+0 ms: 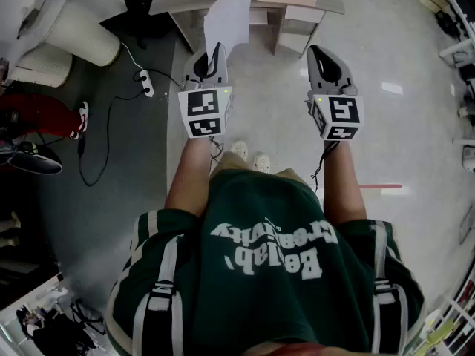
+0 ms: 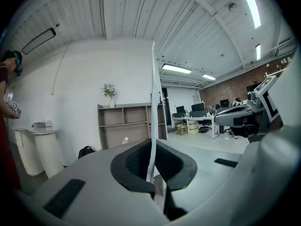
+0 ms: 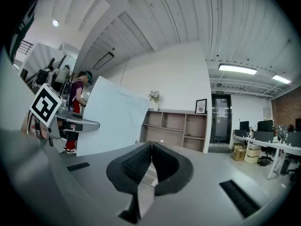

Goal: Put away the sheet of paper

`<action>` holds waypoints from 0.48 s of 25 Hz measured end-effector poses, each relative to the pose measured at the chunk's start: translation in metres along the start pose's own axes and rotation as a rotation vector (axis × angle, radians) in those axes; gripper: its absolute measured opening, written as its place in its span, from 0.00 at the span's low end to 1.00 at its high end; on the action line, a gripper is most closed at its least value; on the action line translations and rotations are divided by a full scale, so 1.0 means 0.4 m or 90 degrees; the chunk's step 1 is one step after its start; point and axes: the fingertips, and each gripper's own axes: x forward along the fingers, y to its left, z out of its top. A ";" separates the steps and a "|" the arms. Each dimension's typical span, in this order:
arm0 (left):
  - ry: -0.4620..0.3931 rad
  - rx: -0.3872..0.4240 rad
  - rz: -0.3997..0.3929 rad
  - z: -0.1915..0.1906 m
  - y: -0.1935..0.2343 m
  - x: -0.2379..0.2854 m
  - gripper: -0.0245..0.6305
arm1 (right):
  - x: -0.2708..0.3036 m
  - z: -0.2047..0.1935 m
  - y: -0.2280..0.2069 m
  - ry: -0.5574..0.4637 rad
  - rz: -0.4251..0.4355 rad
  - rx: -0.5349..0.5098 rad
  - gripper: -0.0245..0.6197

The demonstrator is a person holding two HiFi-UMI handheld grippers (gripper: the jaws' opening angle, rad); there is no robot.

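Sheet of paper stands upright in the left gripper, whose jaws are clamped on its lower edge. In the left gripper view the sheet shows edge-on, a thin white line rising from between the black pads. It is held in the air just on the near side of the wooden shelf unit, and in the head view its top overlaps the unit's left part.

The right gripper is also on the near side of the shelf unit, by its right front corner and well apart from the paper. Its jaws are pressed together with nothing between them. Both grippers point toward the shelf unit.

A black cable trails over the grey floor left of the shelf unit. A white cylindrical stand sits farther left.
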 end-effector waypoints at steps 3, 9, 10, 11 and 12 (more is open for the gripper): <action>0.000 0.001 -0.001 -0.002 0.001 0.002 0.07 | 0.002 -0.001 0.000 0.000 0.000 0.001 0.09; 0.001 0.001 -0.003 -0.002 -0.010 -0.002 0.07 | -0.009 0.001 -0.006 -0.009 -0.002 0.007 0.09; 0.001 0.001 -0.003 -0.002 -0.010 -0.003 0.07 | -0.011 0.002 -0.007 -0.013 -0.003 0.010 0.09; 0.001 0.001 -0.003 -0.003 -0.011 -0.003 0.07 | -0.013 0.002 -0.009 -0.016 -0.004 0.012 0.09; 0.001 0.001 -0.004 -0.004 -0.012 -0.003 0.07 | -0.015 0.001 -0.010 -0.016 -0.006 0.012 0.09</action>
